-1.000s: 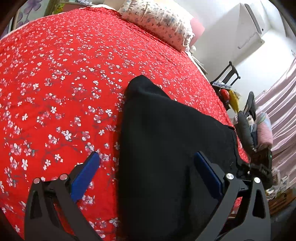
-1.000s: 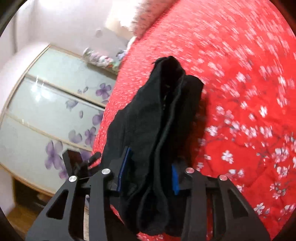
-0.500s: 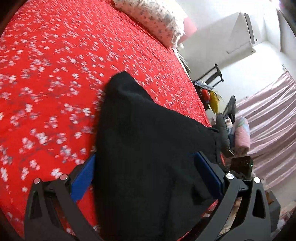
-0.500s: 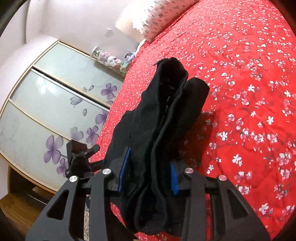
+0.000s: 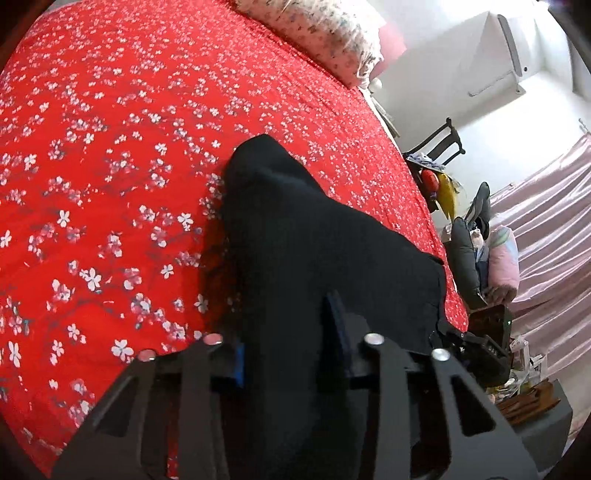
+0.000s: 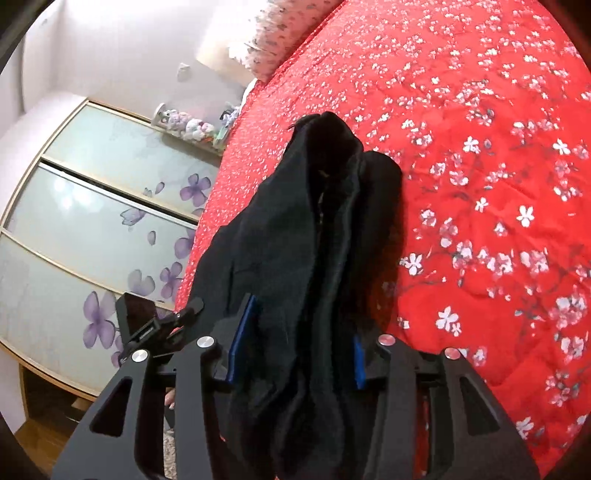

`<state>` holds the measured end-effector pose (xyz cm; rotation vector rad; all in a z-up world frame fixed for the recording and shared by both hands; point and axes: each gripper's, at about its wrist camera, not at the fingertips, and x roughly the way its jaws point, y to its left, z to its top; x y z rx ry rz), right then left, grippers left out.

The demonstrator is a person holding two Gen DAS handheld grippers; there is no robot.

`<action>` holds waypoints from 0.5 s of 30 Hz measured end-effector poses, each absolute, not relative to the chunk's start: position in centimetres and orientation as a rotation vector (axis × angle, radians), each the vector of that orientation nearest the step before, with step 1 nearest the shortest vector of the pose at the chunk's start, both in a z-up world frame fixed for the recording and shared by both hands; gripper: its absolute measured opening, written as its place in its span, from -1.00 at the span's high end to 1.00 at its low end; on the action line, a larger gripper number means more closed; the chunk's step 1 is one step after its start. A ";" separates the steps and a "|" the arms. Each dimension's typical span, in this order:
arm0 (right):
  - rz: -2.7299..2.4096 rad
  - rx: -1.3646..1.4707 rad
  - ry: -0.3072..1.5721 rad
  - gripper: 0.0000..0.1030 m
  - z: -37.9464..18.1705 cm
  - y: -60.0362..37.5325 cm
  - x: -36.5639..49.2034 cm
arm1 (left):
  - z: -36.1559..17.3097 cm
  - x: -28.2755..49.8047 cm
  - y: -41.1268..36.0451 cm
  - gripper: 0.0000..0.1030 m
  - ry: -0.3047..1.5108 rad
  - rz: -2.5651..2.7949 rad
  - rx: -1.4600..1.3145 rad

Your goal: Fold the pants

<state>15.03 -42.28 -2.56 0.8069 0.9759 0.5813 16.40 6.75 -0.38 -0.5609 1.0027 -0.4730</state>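
The black pants lie folded in a thick bundle on the red flowered bedspread, near the bed's edge. My left gripper is closing its jaws; the blue pads pinch the near end of the cloth between them. In the right wrist view the pants show as several stacked layers running away from me over the bedspread. My right gripper holds the bunched near end between its blue pads, the jaws easing open slightly while still pressing on the fabric.
A flowered pillow lies at the head of the bed. Beyond the bed's right edge stand a dark chair, a heap of clothes and pink curtains. On the other side are sliding wardrobe doors with purple flowers.
My left gripper's jaws went from wide open around the pants to closed on the cloth. The right gripper kept its hold and sank a little.
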 end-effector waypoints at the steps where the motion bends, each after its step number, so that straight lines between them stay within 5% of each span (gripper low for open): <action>1: 0.581 0.796 0.965 0.22 -2.3 -42.1 14.8 | -0.1 16.2 6.7 0.52 0.987 -0.481 -0.557; 15: 0.685 0.929 0.778 0.34 0.2 -42.9 16.3 | 4.1 16.1 6.0 0.68 0.764 -0.535 -0.599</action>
